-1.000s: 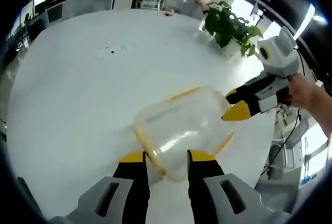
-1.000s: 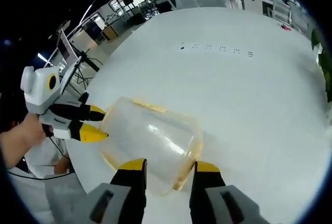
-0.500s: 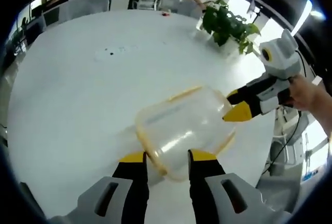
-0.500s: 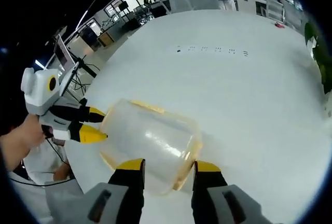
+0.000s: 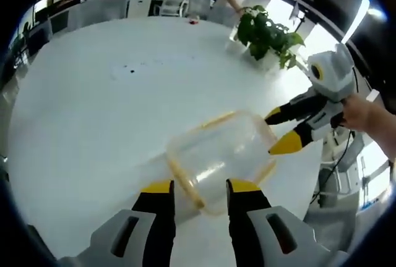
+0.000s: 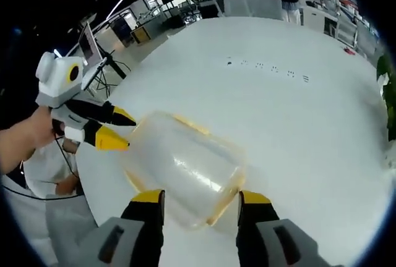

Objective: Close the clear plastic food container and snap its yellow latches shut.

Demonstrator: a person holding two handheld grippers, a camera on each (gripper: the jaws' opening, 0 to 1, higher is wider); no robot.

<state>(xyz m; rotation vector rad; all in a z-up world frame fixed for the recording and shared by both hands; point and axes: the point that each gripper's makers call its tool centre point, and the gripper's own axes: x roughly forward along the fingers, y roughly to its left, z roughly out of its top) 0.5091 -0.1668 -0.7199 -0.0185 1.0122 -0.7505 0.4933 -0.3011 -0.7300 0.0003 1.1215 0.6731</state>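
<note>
Your left gripper (image 5: pixel 197 188) sits at six o'clock in the left gripper view, its two yellow-tipped black jaws spread apart, and the clear plastic food container with yellow latches (image 5: pixel 219 159) lies right between and beyond them on the round white table (image 5: pixel 93 112). One end of the box sits in the gap of those jaws; whether the tips actually touch the plastic, you cannot tell from here. A yellow latch strip (image 5: pixel 185 182) runs along the near-left edge of the box, and another yellow edge shows along the far side at about twelve o'clock of the container.

Over at three o'clock in that same view, your right gripper (image 5: pixel 279 131) comes in, jaws parted, the lower yellow tip just beside the container's right end, your hand (image 5: pixel 365 111) behind it.

Switch to the right gripper view: right gripper (image 6: pixel 201 200) at six o'clock, jaws wide, the container (image 6: pixel 185 168) lying on the table (image 6: pixel 297 131) with its near end between them. Yellow trim (image 6: pixel 226 198) shows on the near-right edge. The left gripper (image 6: pixel 117 130) enters from nine o'clock, jaws apart, lower tip just beside the container's left end, hand (image 6: pixel 25 140) gripping behind.

A green leafy potted plant (image 5: pixel 266 32) stands at one o'clock on the table in the left gripper view. A row of small dark marks (image 6: pixel 267 69) sits at twelve o'clock in the right gripper view.
</note>
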